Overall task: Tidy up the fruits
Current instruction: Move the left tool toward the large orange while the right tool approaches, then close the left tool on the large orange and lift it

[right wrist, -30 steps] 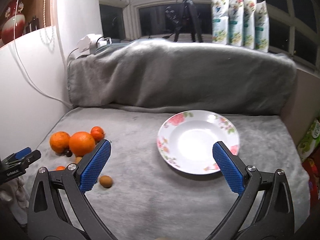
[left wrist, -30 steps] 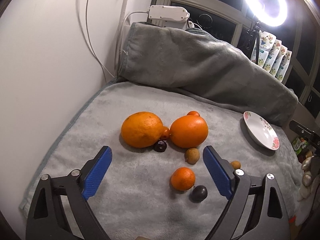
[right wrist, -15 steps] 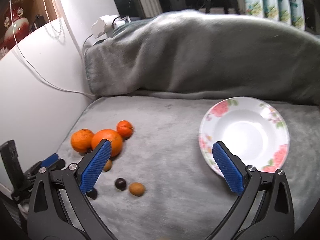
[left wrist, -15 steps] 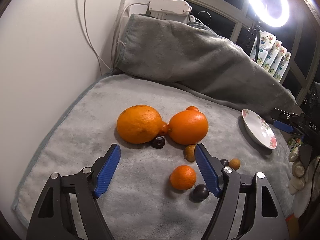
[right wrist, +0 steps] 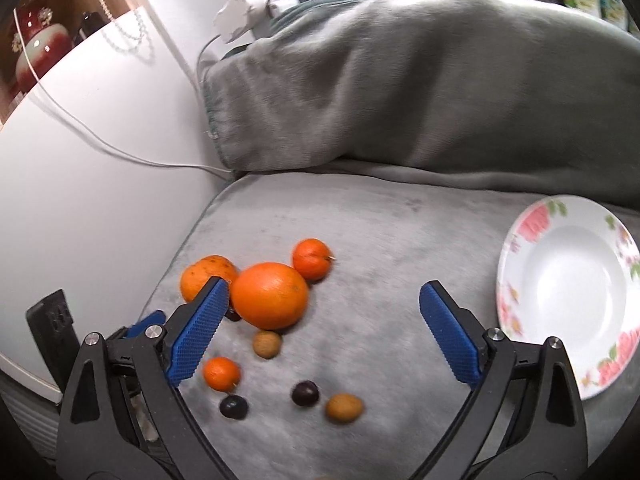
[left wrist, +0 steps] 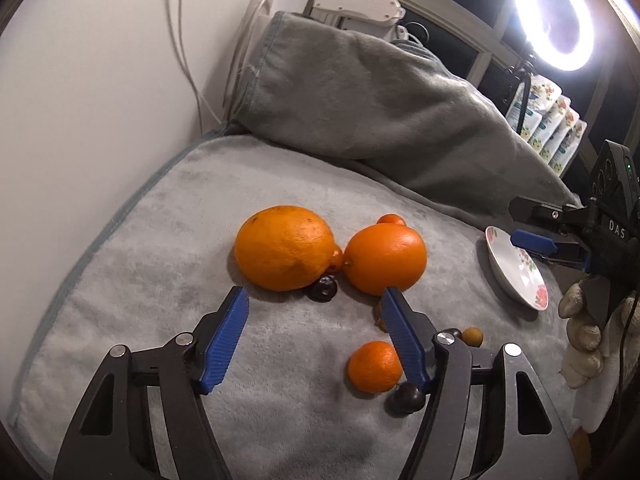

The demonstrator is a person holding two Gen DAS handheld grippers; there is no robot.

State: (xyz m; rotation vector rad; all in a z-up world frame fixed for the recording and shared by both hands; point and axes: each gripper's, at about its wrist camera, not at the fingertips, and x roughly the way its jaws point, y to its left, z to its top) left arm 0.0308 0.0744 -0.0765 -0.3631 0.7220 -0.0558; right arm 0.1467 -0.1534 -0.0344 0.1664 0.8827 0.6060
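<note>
Jaws narrowed but gripping nothing, the left gripper (left wrist: pixel 314 320) has just been closing over bare grey plush blanket (left wrist: pixel 132 280), aimed at the gap between two large oranges; the right gripper (right wrist: pixel 324 324) hangs with its blue pads spread wide and empty, though they too have just drawn in slightly.

All the fruit lies loose on the blanket, well apart from the white floral-rimmed plate (right wrist: pixel 520 248), which holds nothing. The bumpy, lemon-shaped large orange (left wrist: pixel 284 254) and the smooth round large orange (left wrist: pixel 384 258) sit side by side with a dark purple plum (left wrist: pixel 322 289) just in front of them. A small mandarin (left wrist: pixel 374 366) lies near the left gripper's right-hand finger, with a second dark plum (left wrist: pixel 406 398) touching it. From the right wrist view, two brown, rough-skinned small fruits (right wrist: pixel 267 344) and another mandarin (right wrist: pixel 312 259) are also scattered about.

Risks, by this reading: the left opening looks too narrow for either big orange, so pressing in could shove one aside and set the round fruit rolling on the soft cloth. With both grippers converging on one cluster, they could also knock together.

Legible writing is scant: "DAS" in white on the right gripper's black body, seen from the left wrist view. Print on the window-side pouches (left wrist: pixel 552 124) is too small to read.
</note>
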